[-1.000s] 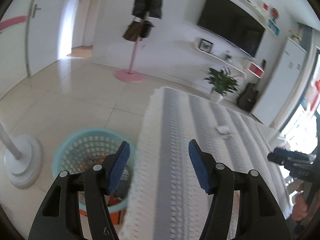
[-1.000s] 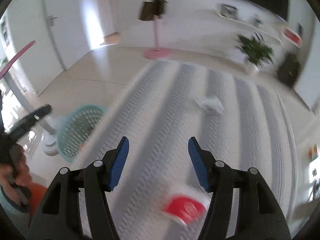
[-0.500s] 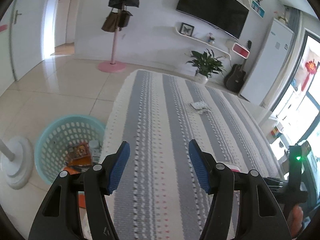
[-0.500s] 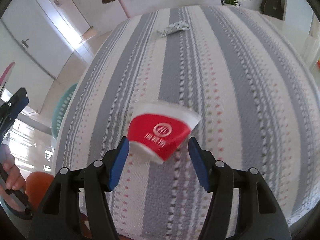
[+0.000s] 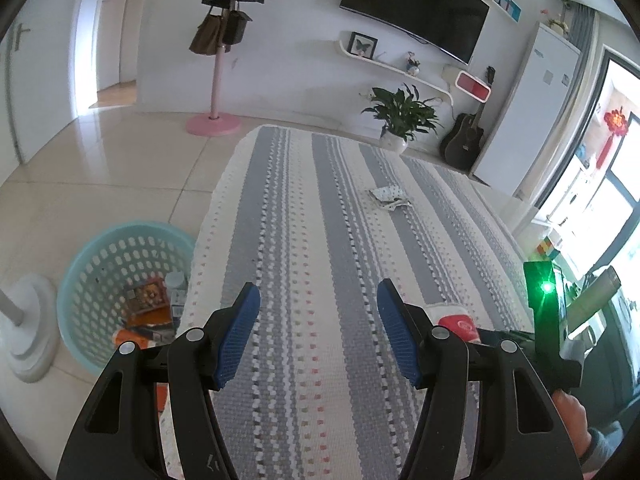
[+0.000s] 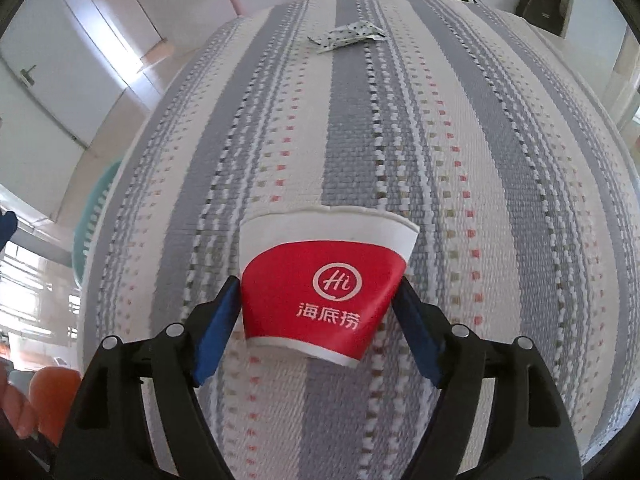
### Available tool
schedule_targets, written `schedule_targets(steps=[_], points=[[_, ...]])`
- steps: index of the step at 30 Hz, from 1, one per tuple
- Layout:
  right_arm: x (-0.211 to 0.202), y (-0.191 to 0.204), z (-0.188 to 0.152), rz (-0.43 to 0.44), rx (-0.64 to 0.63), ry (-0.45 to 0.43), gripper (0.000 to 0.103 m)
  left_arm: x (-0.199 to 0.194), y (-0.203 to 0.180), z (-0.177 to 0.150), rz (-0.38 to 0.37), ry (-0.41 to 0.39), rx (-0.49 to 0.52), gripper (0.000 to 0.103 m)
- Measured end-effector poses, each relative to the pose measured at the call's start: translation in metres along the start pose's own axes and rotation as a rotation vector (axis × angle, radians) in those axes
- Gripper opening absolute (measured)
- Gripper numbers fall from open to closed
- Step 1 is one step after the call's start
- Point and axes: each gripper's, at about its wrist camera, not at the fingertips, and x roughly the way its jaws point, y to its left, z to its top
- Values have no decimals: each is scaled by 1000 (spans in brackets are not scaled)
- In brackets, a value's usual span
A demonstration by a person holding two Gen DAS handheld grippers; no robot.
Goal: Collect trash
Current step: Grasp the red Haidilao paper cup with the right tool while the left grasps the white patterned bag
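In the left wrist view, the left gripper point(image 5: 318, 330) is seen in the lower middle of the frame with its jaws held wide and nothing between them, above a striped woven rug point(image 5: 320, 216) that runs from the bottom edge up to mid-frame. At the lower left, on the tiled floor just beside the rug's edge, a turquoise perforated basket point(image 5: 86, 276) is found, and several pieces of packaging are already lying in its bottom, so part of the collecting can be judged done. A crumpled dotted wrapper point(image 5: 387, 197) is left on the rug right of centre, well apart from the basket. At the lower right, a red and white paper cup point(image 5: 456, 322) is partly hidden behind the left gripper's right finger, and the other hand-held tool with a green light is seen beyond it. In the right wrist view, the same paper cup point(image 6: 324, 284) is shown lying on its side on the rug at the centre of the frame, with its flattened rim toward the top. The right gripper point(image 6: 318, 330) is placed around it, its blue pads point(image 6: 218, 326) set at either flank of the cup, and the jaws are opening; whether the pads touch the paper cannot be told, and no squeeze is visible. The dotted wrapper point(image 6: 346, 34) is seen at the upper middle. By this judgement, the cup is not yet lifted, and two pieces remain to be carried to the basket point(image 6: 94, 208), whose rim shows at the left edge.
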Motion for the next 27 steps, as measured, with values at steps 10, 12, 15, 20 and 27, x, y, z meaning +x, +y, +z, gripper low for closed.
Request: schedule_targets(steps=[10,12,15,20,27], points=[[-19,-22,8,-29,-29,-108,66,60,-31,17,-63,77,63,59],[-24,-31,14,-30,-32,-142,66,81,-44,29,-81,87,89,59],[-23,-49,29,-29,-50,-189,67,113,-63,43,-120,104,131,52],[-9,-76,46,-30,-44,-226,67,180,-100,71,-184,148,255,41],[-3,-98,50,-8,9,-279,67,261,-134,96,-116,160,380,49]])
